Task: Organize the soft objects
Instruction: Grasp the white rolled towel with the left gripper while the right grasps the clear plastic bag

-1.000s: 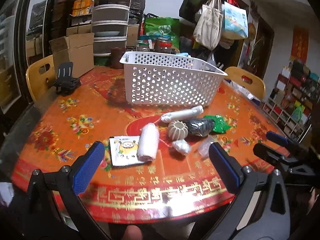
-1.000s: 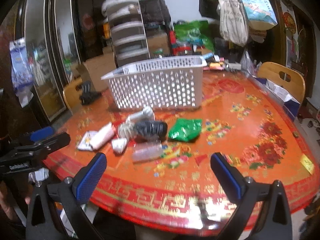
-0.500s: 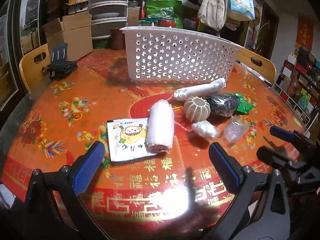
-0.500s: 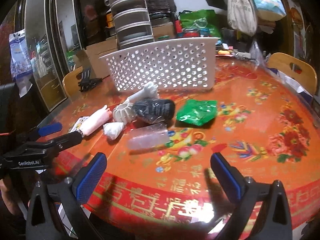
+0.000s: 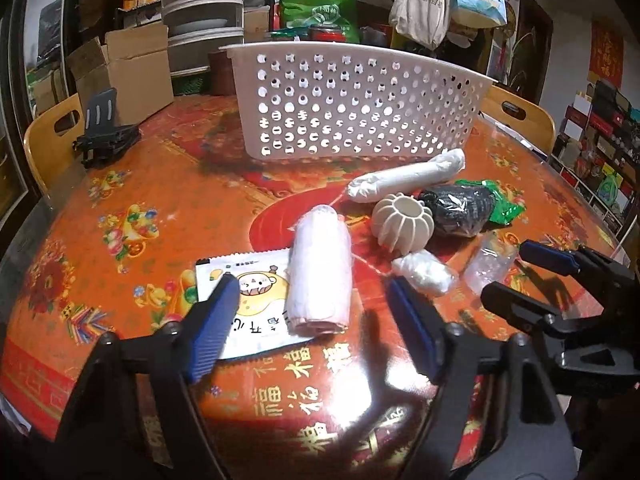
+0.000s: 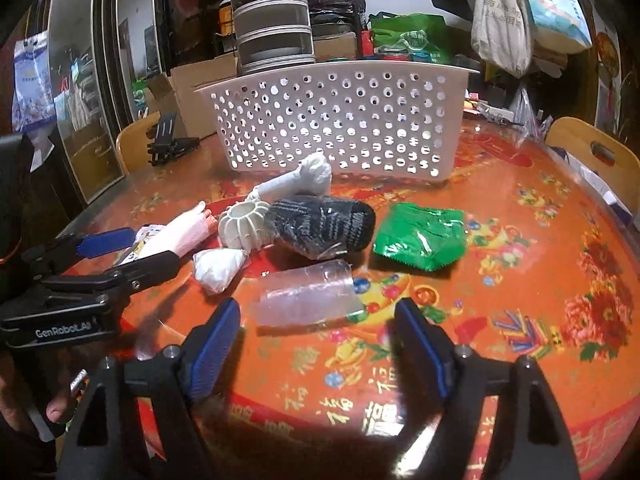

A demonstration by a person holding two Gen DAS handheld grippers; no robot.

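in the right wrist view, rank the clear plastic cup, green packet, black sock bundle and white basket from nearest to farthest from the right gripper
From the right gripper:
1. Clear plastic cup, lying on its side just ahead of the fingers.
2. Green packet, ahead to the right.
3. Black sock bundle, ahead, roughly as far as the packet, too close to call.
4. White basket, at the back.

Cluttered home, dining table [image 5: 168, 200], wooden chairs [image 5: 44, 140], hanging bags [image 5: 424, 4]
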